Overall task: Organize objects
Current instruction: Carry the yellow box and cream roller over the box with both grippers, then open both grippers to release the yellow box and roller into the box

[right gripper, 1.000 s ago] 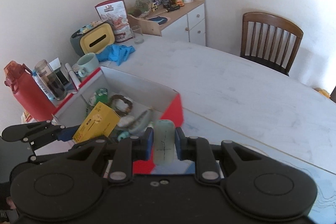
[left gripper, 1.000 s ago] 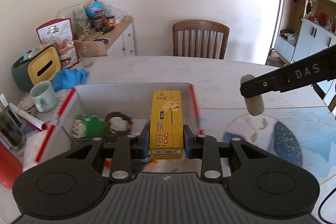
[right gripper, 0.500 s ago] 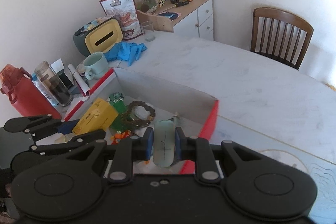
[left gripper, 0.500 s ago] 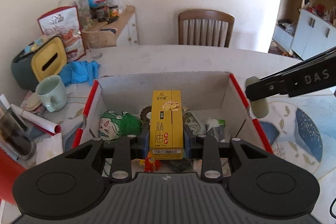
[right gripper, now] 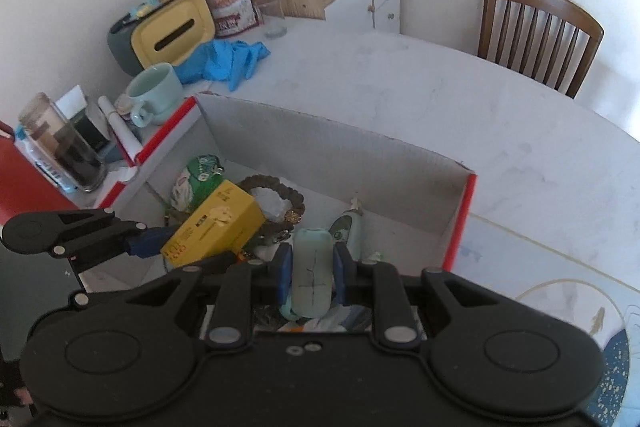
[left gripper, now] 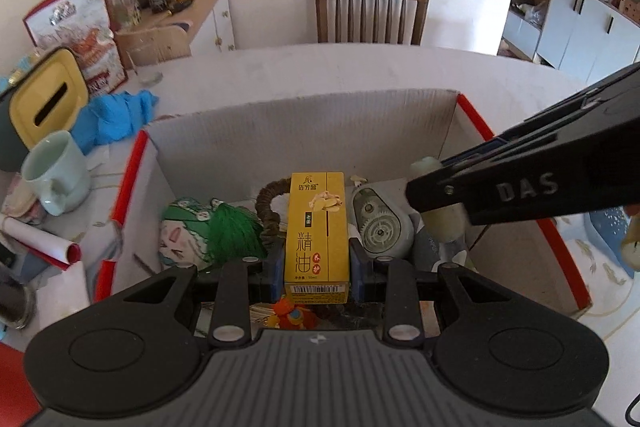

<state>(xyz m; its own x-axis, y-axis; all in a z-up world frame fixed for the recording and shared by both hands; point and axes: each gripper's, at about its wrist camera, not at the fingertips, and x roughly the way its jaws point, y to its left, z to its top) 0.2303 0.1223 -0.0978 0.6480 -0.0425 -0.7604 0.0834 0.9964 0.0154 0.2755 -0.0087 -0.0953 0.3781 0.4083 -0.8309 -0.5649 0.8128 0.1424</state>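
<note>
Filling the middle of both views, a pale marbled table (right gripper: 460, 115) carries an open cardboard box (left gripper: 304, 131) with red edges; a wooden chair (left gripper: 372, 11) stands at upper centre against a white wall. Inside the box's walls, the left gripper (left gripper: 318, 263) pinches a yellow carton (left gripper: 316, 227) and the right gripper (right gripper: 310, 273) clamps a pale green tube (right gripper: 311, 267). Clutter beneath them is partly hidden.

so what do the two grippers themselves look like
Both are matte black plastic. The left gripper and right gripper each have two round discs at the base, silver rivets on the linkage arms and blue finger pads. The right one carries raised "DAS" lettering on its side.
</note>
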